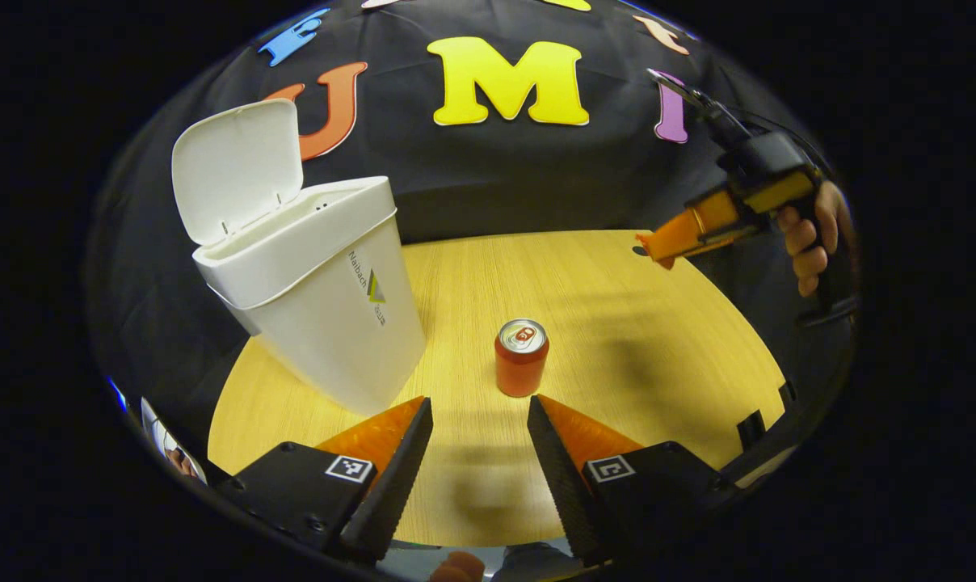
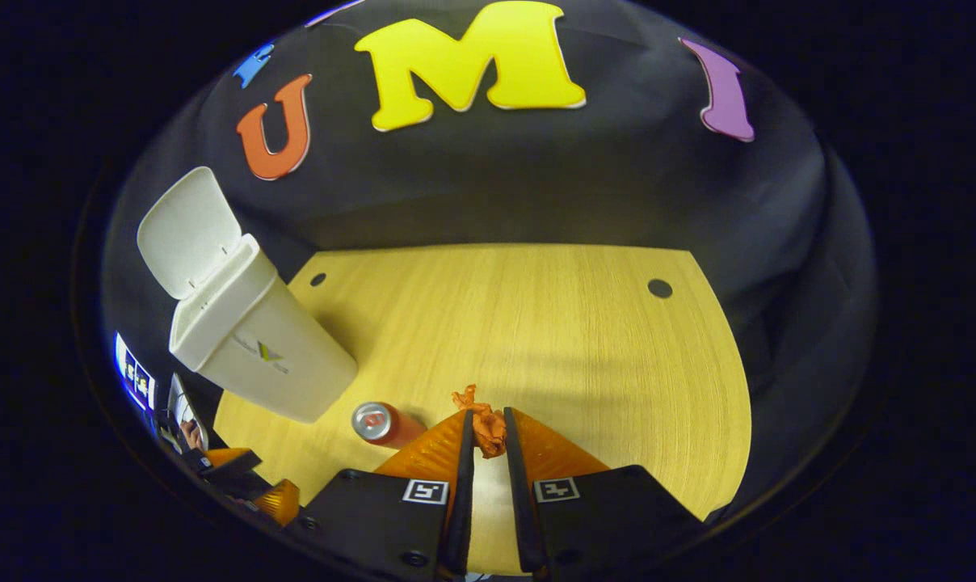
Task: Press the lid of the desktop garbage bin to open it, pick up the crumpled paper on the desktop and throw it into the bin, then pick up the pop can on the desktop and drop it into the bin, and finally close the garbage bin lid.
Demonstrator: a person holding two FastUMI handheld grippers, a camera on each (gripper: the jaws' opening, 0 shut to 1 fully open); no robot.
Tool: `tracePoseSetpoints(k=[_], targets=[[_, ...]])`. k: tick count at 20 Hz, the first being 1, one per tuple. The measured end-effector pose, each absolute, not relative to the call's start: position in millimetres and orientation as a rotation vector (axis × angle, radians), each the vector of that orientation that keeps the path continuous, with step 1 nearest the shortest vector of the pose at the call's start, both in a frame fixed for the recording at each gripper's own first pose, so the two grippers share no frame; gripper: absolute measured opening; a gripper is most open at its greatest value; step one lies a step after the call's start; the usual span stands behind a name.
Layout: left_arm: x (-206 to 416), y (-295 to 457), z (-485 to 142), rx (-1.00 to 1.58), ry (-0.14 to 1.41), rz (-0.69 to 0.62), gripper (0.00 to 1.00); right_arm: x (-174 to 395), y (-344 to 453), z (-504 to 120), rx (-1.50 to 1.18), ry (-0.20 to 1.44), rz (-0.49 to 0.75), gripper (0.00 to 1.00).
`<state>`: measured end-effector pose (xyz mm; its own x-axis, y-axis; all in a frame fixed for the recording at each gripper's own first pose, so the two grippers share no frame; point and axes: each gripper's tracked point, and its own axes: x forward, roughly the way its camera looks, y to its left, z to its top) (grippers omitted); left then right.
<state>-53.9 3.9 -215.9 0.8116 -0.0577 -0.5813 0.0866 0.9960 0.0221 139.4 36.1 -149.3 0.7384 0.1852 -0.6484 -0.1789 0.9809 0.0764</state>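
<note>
The white bin [image 1: 326, 299] stands at the left of the table with its lid [image 1: 233, 166] flipped up. A red pop can [image 1: 521, 356] stands upright just beyond my left gripper [image 1: 478, 416], which is open and holds nothing. In the right gripper view, my right gripper [image 2: 485, 428] is shut on a crumpled orange paper [image 2: 486, 422], held high above the table; the bin [image 2: 250, 343] and the can [image 2: 379, 423] lie below to its left. The left gripper view shows the right gripper [image 1: 666, 242] raised at the far right, held by a hand [image 1: 811, 234].
The round wooden table [image 1: 617, 323] has small holes near its far edge [image 2: 659, 288]. The black booth wall rises right behind it. Some clutter shows past the table's left edge [image 2: 145, 380].
</note>
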Motion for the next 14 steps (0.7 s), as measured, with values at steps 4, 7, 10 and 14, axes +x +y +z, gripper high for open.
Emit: tracePoseSetpoints(k=[4, 7, 10, 14], targets=[[-55, 23, -218, -0.001, 0.594, -0.062, 0.97, 151, 110, -82, -0.007, 0.587, 0.306, 0.24], [-61, 41, -222, -0.023, 0.586, -0.059, 0.95, 157, 179, -51, -0.012, 0.531, 0.409, 0.24], [-71, 60, -229, -0.055, 0.588, -0.052, 0.95, 160, 246, -48, -0.047, 0.527, 0.494, 0.23], [-83, 92, -233, -0.075, 0.579, -0.011, 0.95, 163, 335, -64, -0.095, 0.543, 0.593, 0.24]])
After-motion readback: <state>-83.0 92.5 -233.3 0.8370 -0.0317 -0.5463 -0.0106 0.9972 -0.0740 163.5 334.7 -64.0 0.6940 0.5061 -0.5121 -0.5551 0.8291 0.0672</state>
